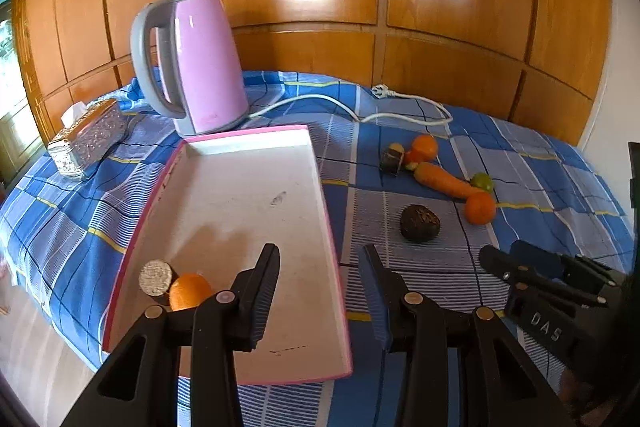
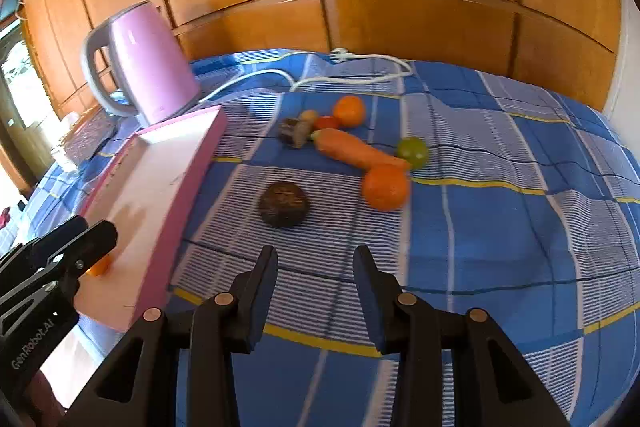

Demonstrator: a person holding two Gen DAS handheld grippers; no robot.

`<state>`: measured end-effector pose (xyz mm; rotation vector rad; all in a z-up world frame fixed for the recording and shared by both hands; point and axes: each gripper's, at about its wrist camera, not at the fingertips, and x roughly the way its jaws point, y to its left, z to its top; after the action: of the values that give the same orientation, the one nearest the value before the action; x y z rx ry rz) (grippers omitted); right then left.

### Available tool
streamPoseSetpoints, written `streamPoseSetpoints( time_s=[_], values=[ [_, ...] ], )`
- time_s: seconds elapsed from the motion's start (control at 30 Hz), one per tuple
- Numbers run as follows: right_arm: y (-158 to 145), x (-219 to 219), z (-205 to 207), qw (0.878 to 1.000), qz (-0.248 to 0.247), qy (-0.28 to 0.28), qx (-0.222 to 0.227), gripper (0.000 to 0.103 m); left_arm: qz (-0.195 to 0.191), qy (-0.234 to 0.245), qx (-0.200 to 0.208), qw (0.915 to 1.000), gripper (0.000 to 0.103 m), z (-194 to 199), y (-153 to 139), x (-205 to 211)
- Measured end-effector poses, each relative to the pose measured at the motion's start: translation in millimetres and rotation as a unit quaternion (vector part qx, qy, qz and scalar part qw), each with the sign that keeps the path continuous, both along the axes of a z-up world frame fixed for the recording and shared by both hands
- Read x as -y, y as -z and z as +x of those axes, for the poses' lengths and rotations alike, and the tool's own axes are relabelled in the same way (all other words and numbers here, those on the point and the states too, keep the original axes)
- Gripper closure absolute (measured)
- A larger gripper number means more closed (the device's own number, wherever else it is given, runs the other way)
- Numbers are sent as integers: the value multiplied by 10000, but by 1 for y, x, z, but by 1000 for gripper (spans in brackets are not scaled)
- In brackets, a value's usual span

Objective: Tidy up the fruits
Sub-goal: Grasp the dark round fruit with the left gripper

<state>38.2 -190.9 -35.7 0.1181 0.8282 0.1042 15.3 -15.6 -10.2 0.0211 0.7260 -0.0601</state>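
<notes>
A white tray with a pink rim lies on the blue checked cloth. It holds an orange and a foil-wrapped round piece. My left gripper hangs open over the tray's near right edge, with nothing between its fingers. On the cloth to the right lie a dark round fruit, a carrot, two oranges, a lime and a small tomato. My right gripper is open and empty, just short of the dark fruit.
A pink kettle stands behind the tray, its white cord trailing across the back of the cloth. A silver tissue box sits at the far left. Wooden panels close off the back. The cloth drops away at the left edge.
</notes>
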Motion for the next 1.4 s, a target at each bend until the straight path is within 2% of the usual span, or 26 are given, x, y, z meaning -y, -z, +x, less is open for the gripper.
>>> streamPoseSetpoints(
  time_s=[0.27,0.5,0.97,1.03,1.07,1.13,1.3,1.33,1.4],
  values=[
    [12,37,2,9986,-67,517,-120,63,155,368,-166,9991,61,5,9,24],
    [17,64,3,9962,-112,854,-154,63,50,624,-362,9974,61,21,15,44],
    [35,78,11,9965,-12,761,-352,63,-17,984,-711,9926,61,68,33,81],
    [35,79,14,9968,8,725,-340,63,8,1010,-756,9920,54,75,37,85],
    [35,80,15,9970,29,706,-332,63,15,1011,-751,9920,46,78,38,86],
    [34,81,18,9973,83,664,-314,63,57,993,-707,9925,44,83,40,88],
    [29,79,29,9985,171,476,-219,63,109,922,-836,9922,45,103,51,92],
    [27,78,32,9987,181,433,-200,62,107,923,-857,9920,48,105,53,92],
    [24,77,36,9990,171,393,-161,61,52,994,-846,9914,59,107,57,94]
  ],
)
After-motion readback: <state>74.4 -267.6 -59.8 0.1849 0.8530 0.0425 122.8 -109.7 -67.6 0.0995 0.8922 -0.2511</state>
